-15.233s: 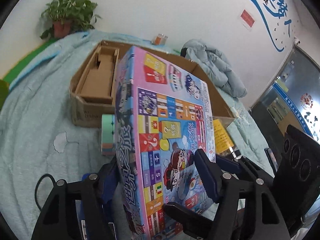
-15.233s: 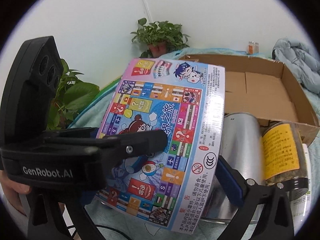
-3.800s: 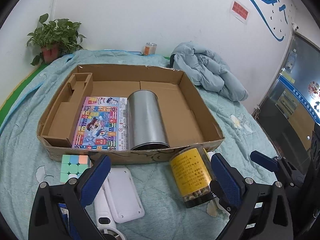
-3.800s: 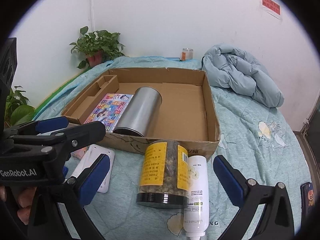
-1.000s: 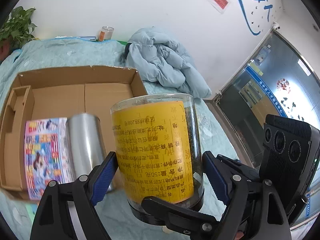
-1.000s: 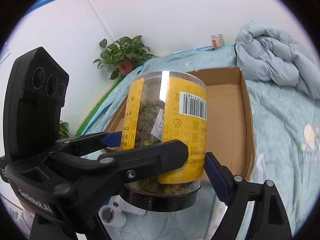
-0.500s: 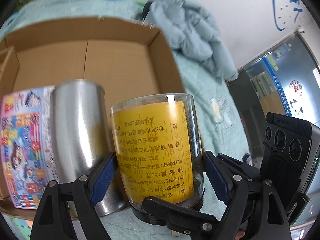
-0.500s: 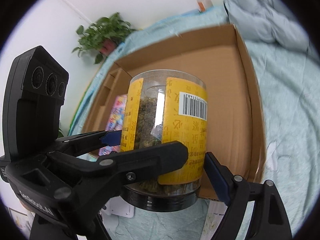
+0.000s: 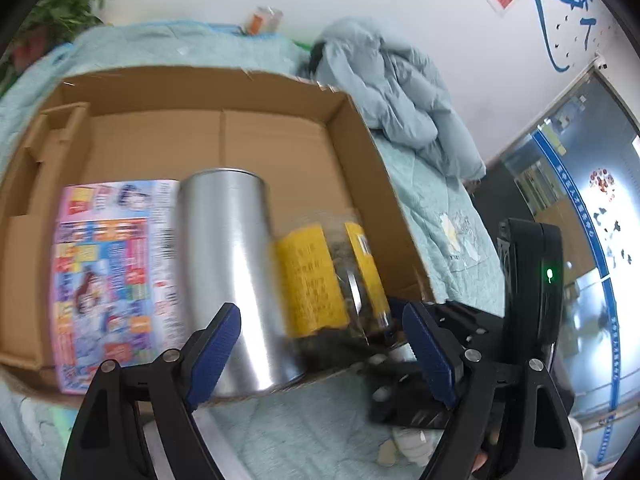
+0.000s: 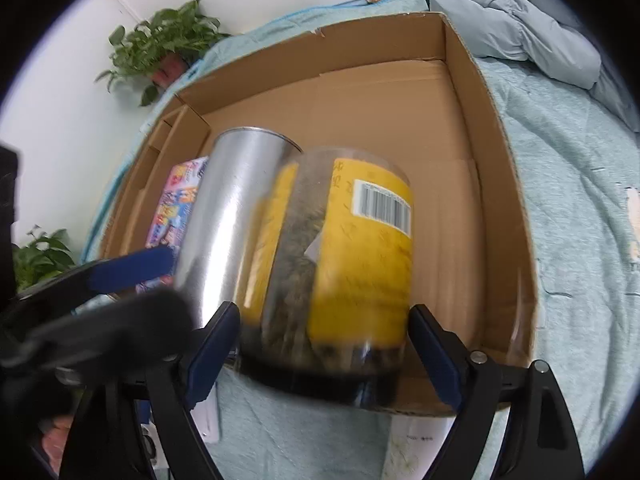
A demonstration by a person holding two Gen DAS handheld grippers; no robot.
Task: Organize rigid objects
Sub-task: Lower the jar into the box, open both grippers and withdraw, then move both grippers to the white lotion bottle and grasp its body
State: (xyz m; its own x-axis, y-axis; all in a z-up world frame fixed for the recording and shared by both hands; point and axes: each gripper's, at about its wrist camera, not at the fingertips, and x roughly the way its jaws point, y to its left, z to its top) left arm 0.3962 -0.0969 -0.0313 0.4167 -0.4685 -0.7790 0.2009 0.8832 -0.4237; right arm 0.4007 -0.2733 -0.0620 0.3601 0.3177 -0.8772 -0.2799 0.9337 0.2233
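Now both grippers stand wide: the left gripper (image 9: 320, 344) clear of the yellow-labelled jar (image 9: 328, 280), the right gripper (image 10: 322, 346) straddling its lid end, contact blurred. The jar lies in the cardboard box (image 10: 504, 184) against the steel can (image 10: 228, 216). Unsupported, it could roll toward the bare side, or snag a pad on withdrawal.

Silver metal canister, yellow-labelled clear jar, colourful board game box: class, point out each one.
Silver metal canister (image 9: 232, 264), left wrist view, on its curved side.
Yellow-labelled clear jar (image 10: 360, 256), right wrist view, on its label.
Colourful board game box (image 9: 108, 276), left wrist view, on its printed face.
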